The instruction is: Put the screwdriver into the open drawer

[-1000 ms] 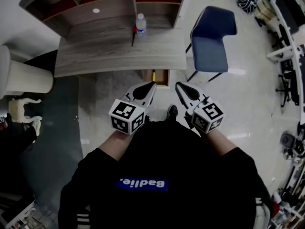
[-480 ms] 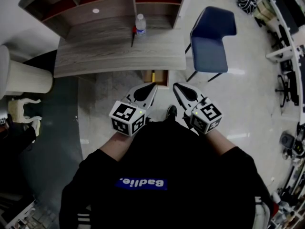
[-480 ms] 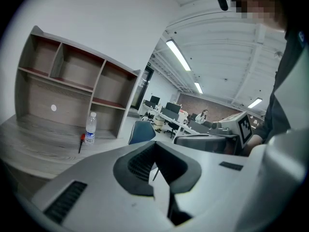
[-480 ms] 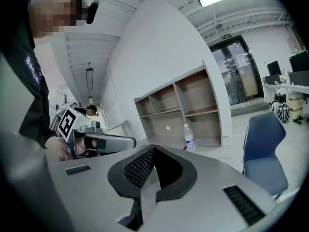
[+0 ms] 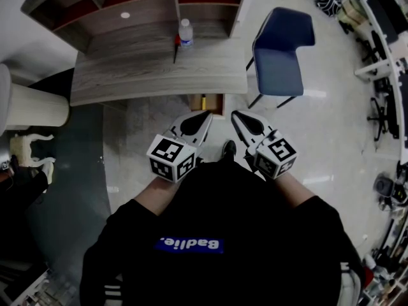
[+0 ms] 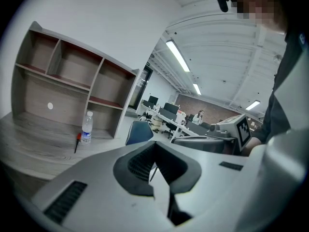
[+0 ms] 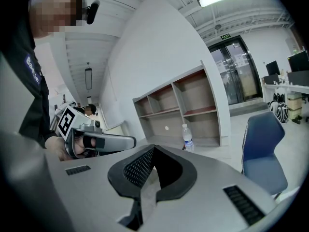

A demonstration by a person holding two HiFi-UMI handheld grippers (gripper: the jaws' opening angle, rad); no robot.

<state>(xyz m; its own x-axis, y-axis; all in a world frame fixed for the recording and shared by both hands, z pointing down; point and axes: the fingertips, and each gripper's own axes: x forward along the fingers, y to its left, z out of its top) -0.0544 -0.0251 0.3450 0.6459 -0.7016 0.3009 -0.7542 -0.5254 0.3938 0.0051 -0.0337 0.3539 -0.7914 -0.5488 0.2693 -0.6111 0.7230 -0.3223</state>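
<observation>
The thin, red-handled screwdriver (image 5: 175, 51) is lying near the back edge of the wooden desk (image 5: 127, 75), beside a clear bottle (image 5: 185, 32). The left gripper (image 5: 206, 113) and right gripper (image 5: 234, 113) are hanging pinched shut, holding nothing, near the boxy drawer (image 5: 207, 102).

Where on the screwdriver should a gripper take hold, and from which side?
Probably the red handle, the thickest part, from above with jaws across it: the screwdriver lies flat on the desk, and the bottle crowds its right side.

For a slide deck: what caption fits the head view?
Left gripper and right gripper, shut and empty, held short of the desk; screwdriver beside bottle, drawer open.
</observation>
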